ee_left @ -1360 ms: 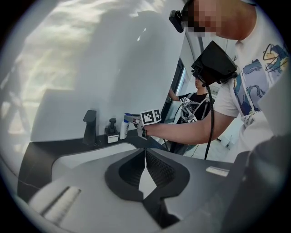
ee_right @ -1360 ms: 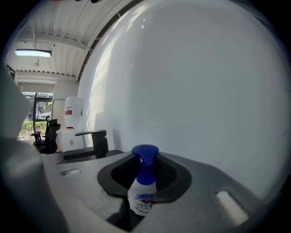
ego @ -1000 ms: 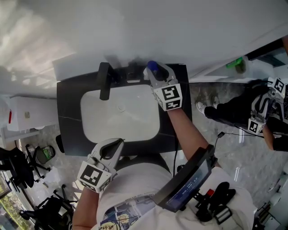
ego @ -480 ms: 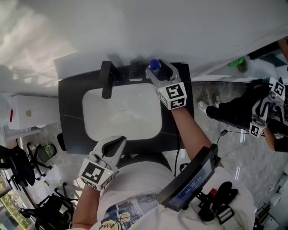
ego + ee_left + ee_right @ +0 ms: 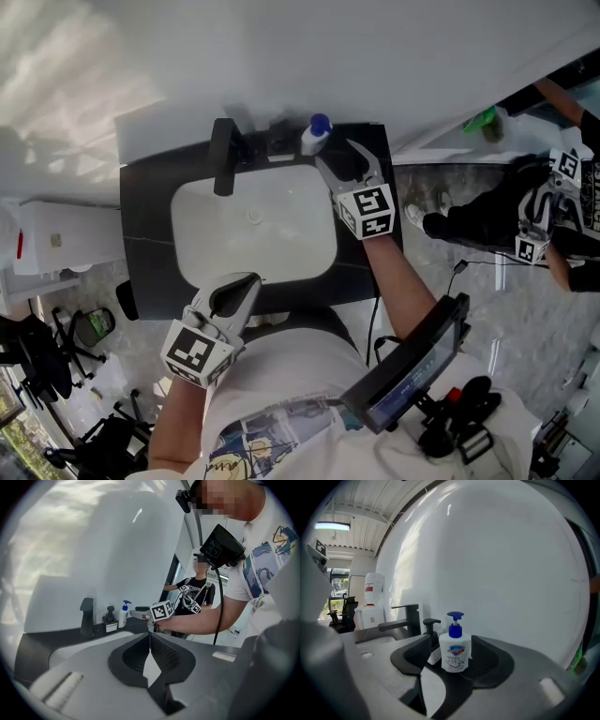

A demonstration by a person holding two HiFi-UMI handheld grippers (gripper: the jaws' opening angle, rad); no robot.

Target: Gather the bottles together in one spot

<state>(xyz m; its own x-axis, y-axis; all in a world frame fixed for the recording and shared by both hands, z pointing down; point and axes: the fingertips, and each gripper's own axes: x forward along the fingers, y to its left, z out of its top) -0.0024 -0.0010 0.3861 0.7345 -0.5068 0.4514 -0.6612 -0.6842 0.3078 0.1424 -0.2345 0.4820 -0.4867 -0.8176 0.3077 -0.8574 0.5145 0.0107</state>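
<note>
the right hand-held gripper has just opened wide, with the white bottle standing free at its tips beside the black bottle at the surface's back edge, and the left hand-held gripper is pressed together, empty.

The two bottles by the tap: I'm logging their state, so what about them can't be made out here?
- Dark pump bottle: in the right gripper view, its body is mostly hidden behind the white soap bottle.
- Whether they touch: that overlap hides it, and the head view is too small.
- Label print: too small and blurred in every view.
</note>
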